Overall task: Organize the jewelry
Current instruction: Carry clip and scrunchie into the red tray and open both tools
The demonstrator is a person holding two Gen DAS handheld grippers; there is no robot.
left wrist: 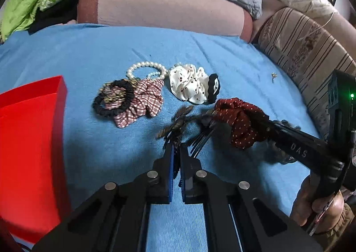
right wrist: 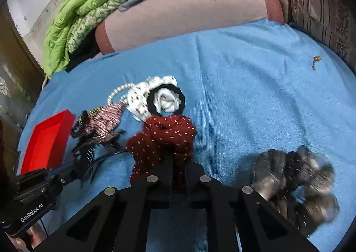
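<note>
My left gripper (left wrist: pixel 176 149) is shut on a dark feather hair piece (left wrist: pixel 175 125), which also shows in the right wrist view (right wrist: pixel 93 147). My right gripper (right wrist: pixel 178 158) is shut on a dark red dotted scrunchie (right wrist: pixel 162 138), seen from the left wrist view (left wrist: pixel 240 120) just right of the feathers. Behind them on the blue cloth (left wrist: pixel 89 51) lie a white dotted scrunchie (left wrist: pixel 189 85), a black hair tie (left wrist: pixel 214 88), a plaid scrunchie (left wrist: pixel 142 103), a black-and-gold scrunchie (left wrist: pixel 113 98) and a pearl bracelet (left wrist: pixel 144 69).
A red box (left wrist: pixel 29 140) stands at the left, also in the right wrist view (right wrist: pixel 46 140). A grey-brown scrunchie (right wrist: pixel 296 185) lies at the right. A small gold earring (right wrist: pixel 316 60) lies far right. Pillows (left wrist: pixel 166 11) and a striped cushion (left wrist: pixel 307 51) border the cloth.
</note>
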